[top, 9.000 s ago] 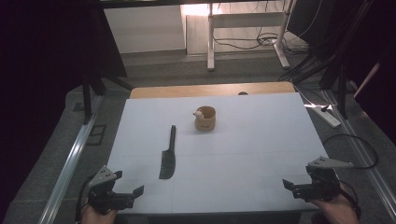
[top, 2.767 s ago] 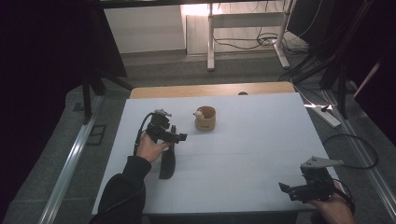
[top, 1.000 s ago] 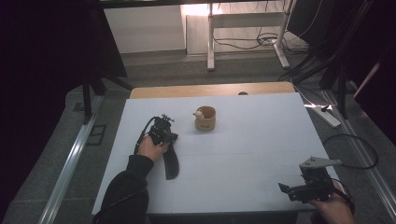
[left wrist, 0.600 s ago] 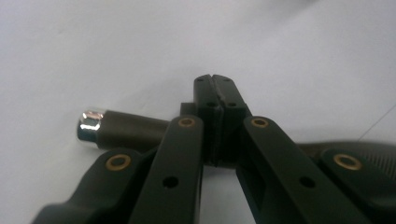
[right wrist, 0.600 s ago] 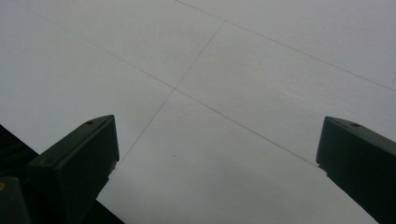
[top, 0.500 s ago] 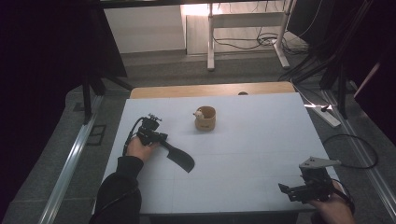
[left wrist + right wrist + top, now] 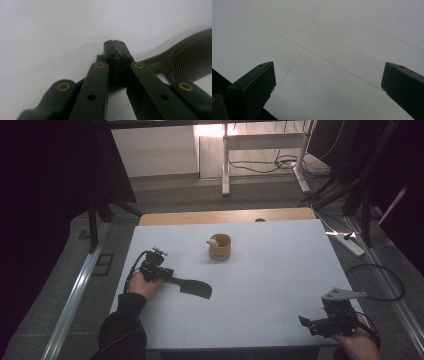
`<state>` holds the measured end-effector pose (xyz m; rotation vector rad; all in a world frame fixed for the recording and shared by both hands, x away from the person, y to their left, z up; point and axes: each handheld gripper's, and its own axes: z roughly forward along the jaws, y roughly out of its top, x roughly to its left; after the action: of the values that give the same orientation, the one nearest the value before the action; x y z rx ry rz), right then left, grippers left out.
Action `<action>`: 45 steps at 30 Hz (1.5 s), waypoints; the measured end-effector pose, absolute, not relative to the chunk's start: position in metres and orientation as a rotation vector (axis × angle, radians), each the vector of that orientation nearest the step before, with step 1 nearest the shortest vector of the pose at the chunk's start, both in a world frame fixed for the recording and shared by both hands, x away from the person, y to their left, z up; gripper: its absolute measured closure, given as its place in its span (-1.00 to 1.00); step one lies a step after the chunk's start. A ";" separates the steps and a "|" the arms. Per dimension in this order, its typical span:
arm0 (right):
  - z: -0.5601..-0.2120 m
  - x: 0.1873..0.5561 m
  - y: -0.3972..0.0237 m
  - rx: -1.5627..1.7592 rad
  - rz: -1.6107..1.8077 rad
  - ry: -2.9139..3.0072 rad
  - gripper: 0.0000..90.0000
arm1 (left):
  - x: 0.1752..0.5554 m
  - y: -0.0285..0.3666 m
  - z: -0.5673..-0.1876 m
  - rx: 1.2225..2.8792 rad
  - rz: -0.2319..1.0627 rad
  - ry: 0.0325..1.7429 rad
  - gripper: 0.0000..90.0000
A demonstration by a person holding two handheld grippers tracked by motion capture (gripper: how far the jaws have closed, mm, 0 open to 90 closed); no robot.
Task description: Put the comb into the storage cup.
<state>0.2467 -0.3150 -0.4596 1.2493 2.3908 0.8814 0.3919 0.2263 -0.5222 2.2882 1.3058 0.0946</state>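
A black comb (image 7: 194, 288) lies level over the left half of the white table (image 7: 280, 270), its toothed end pointing right. My left gripper (image 7: 169, 277) is shut on its handle; in the left gripper view the jaws (image 7: 115, 50) stand together with the handle pinched between them, and the comb's teeth (image 7: 191, 61) run off to the right. I cannot tell whether the comb touches the table. My right gripper (image 7: 314, 325) is held at the front right corner, open, and the right gripper view has bare table between its fingertips (image 7: 328, 82).
A small wooden cup (image 7: 220, 247) with a pale thing at its rim stands at the back middle of the table. A bare wooden strip (image 7: 225, 216) runs along the far edge. A power strip (image 7: 345, 242) and cables lie on the floor to the right.
My left hand came from the front edge, shut on the comb's handle and shifted left; the comb swung from lengthwise to crosswise, teeth to the right. The right gripper stayed put.
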 end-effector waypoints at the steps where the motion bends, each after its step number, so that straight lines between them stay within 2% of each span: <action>1: -0.460 0.247 -0.315 1.248 0.882 2.390 -1.00 | 0.390 0.226 -0.522 2.293 0.097 1.306 0.97; 9: -0.460 0.247 -0.315 1.250 0.884 2.388 -1.00 | 0.379 0.226 -0.520 2.333 0.100 1.289 0.96; 23: -0.460 0.247 -0.315 1.250 0.880 2.390 -0.99 | 0.353 0.254 -0.519 2.343 0.053 1.342 0.97; 45: -0.460 0.248 -0.314 1.259 0.871 2.396 -0.98 | 0.320 0.242 -0.518 2.348 0.023 1.363 0.96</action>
<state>0.2481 -0.3141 -0.4601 1.2593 2.3961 0.8712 0.3199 0.2420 -0.5181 2.3478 1.3632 0.0234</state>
